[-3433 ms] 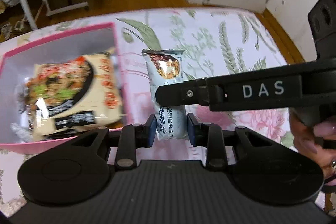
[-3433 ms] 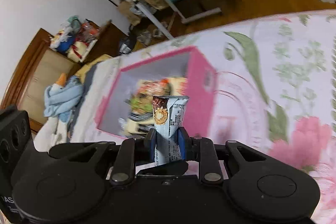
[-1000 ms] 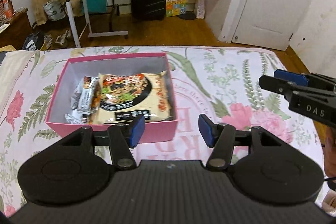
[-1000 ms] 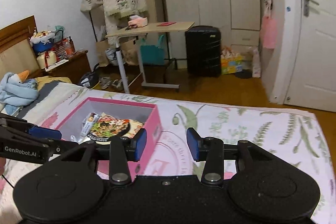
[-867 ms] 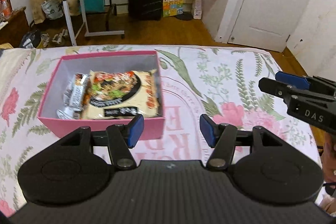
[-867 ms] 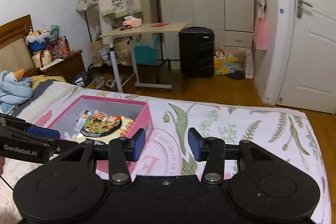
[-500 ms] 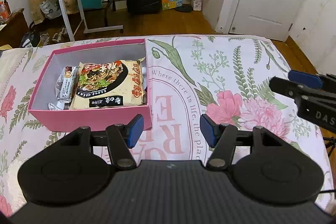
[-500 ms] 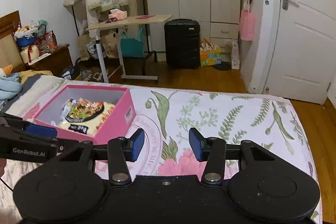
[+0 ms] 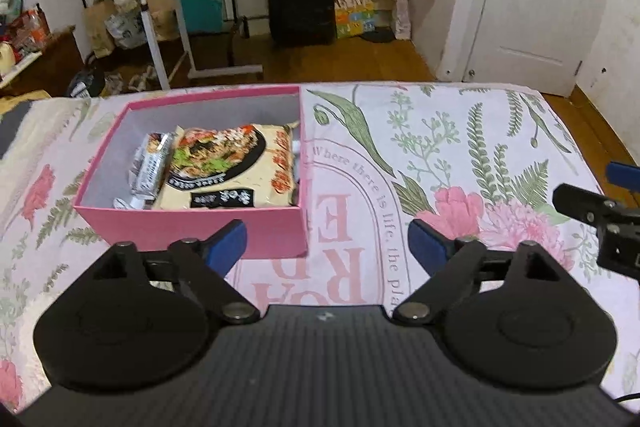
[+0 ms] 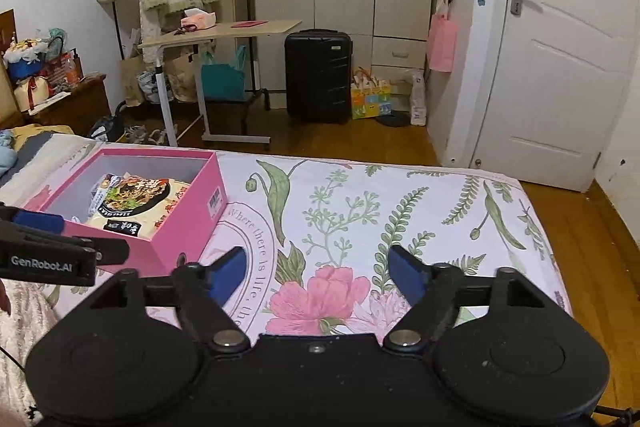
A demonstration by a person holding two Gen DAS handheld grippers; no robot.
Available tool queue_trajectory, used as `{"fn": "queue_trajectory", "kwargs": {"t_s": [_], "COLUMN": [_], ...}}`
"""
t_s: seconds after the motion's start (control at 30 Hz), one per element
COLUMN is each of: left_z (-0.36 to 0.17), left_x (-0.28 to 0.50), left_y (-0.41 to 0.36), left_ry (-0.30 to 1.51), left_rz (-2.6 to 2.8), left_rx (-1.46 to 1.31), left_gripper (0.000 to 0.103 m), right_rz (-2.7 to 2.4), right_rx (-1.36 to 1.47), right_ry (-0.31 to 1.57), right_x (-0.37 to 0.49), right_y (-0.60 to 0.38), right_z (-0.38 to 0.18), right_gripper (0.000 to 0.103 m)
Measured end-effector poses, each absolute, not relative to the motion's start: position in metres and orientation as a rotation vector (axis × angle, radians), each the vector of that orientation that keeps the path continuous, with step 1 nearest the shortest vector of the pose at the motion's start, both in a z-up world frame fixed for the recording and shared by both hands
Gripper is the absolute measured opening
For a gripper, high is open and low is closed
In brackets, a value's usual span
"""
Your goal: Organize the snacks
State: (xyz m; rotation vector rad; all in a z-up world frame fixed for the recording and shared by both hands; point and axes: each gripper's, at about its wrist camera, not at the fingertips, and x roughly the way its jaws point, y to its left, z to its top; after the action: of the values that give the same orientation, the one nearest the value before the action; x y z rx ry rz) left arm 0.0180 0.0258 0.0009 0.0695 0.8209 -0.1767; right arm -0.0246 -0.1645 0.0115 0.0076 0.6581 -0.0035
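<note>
Both blue-padded fingers [image 9: 226, 243] of the left gripper [image 9: 326, 247] and right gripper [image 10: 318, 273] are opening, nothing between them — the snack packets [image 9: 228, 167] lie inside the pink cardboard box [image 9: 192, 227] on the flowered bedsheet [image 10: 400, 211].

left gripper [image 10: 52, 261]: "GenRobot.AI" | bedsheet [image 9: 360, 179]: "Where there is life"

Both grippers, left gripper [image 9: 326, 241] and right gripper [image 10: 316, 273], are matte black with blue pads, silver pivot screws and round housings; one arm reads "GenRobot.AI".
</note>
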Motion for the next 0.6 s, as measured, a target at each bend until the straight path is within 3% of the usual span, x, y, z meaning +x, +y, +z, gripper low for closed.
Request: {"fn": "queue_trajectory", "kwargs": {"t_s": [0.13, 0.6], "left_z": [0.002, 0.007], "left_x": [0.015, 0.004], "left_y": [0.028, 0.027], "left_ry": [0.791, 0.765], "left_rz": [-0.149, -0.14], "left_rx": [0.074, 0.108], "left_gripper": [0.096, 0.096], "right_rz": [-0.051, -0.102], "right_rx": [-0.018, 0.02], "right_ry": [0.651, 0.668], "right_x": [-0.028, -0.038], "right_y": [-0.159, -0.157], "right_z": [0.011, 0.007], "right_gripper": [0.101, 0.102]}}
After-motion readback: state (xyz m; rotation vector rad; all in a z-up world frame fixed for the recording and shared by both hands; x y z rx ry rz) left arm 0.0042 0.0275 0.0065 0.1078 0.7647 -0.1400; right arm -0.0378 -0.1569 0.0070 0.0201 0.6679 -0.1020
